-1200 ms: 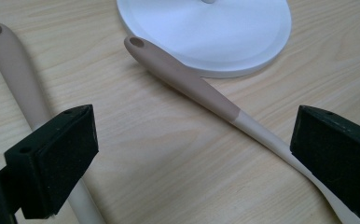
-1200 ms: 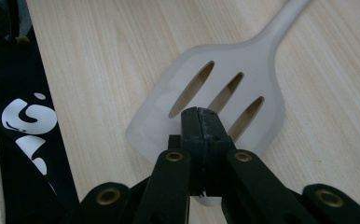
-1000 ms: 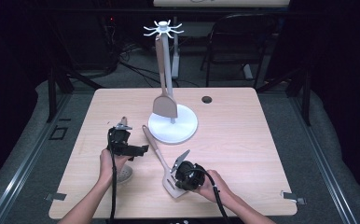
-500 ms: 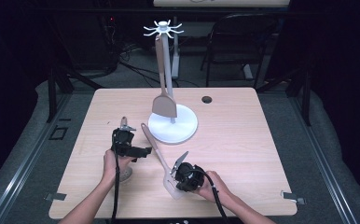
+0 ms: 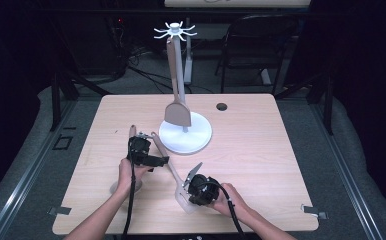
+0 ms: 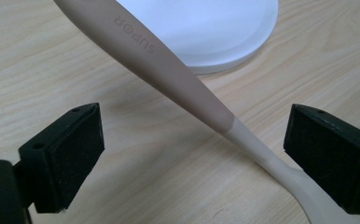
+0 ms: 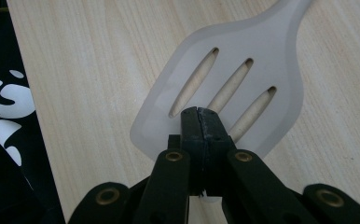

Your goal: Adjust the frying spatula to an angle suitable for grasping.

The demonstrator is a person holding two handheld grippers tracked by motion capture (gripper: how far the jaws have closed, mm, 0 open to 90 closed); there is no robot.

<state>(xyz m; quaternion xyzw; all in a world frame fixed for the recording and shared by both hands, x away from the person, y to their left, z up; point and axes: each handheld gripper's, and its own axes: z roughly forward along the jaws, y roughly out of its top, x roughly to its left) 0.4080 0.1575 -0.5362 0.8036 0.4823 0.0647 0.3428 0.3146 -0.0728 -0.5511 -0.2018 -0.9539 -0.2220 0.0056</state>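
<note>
Slotted spatula (image 7: 225, 98) of pale translucent plastic with a long taupe handle (image 6: 169, 60) lies on the wooden table (image 5: 281, 150), blade clamped by the right gripper (image 7: 200, 116), whose jaws stand pressed together at its near edge. Left gripper (image 6: 192, 154) is spread wide, pads either side of the handle without contact. Risk: that thin edge grip may slip or flex on lifting; closing the left off-centre could skid the handle toward the white round stand base (image 6: 215, 28) just beyond. Both hands sit low, forearms near the table.
</note>
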